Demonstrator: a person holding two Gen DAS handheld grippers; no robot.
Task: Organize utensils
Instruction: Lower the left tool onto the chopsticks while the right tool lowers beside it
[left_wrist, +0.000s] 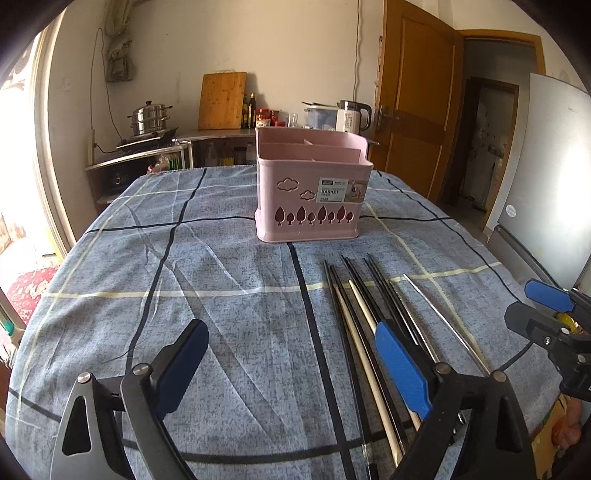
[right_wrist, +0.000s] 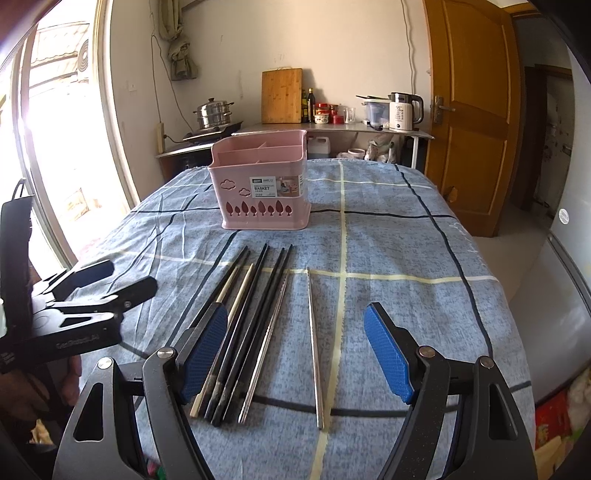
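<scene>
Nearest to the right wrist camera is the right gripper (right_wrist: 295, 354), its blue pads spread wide with nothing pressed between them. It hangs just above the near ends of the chopsticks (right_wrist: 243, 325), which lie side by side on the blue checked cloth (right_wrist: 406, 236) of the tabletop. One steel chopstick (right_wrist: 314, 347) lies a little apart, to the right of the bundle. The left gripper (left_wrist: 291, 354) is also wide and holds nothing; it hovers to the left of the bundle, and its right pad stands over the leftmost sticks.

The pink basket (right_wrist: 260, 192) stands upright further back on the cloth, well apart from the chopsticks, with several compartments that look empty from here.

I judge that the chopsticks are light, thin and stiff. The black ones and the steel ones are probably smooth and can roll or slip out of the pads; the pale ones look like wood and should slip less. Because they lie flat on soft cloth, it seems better to take one near its middle, pressing a little into the cloth, so that it does not tip.

Some things are not clear. The near ends of the sticks are covered by the pads in both views. How many sticks are in the bundle I cannot count surely. The bottom of the basket is not visible.
</scene>
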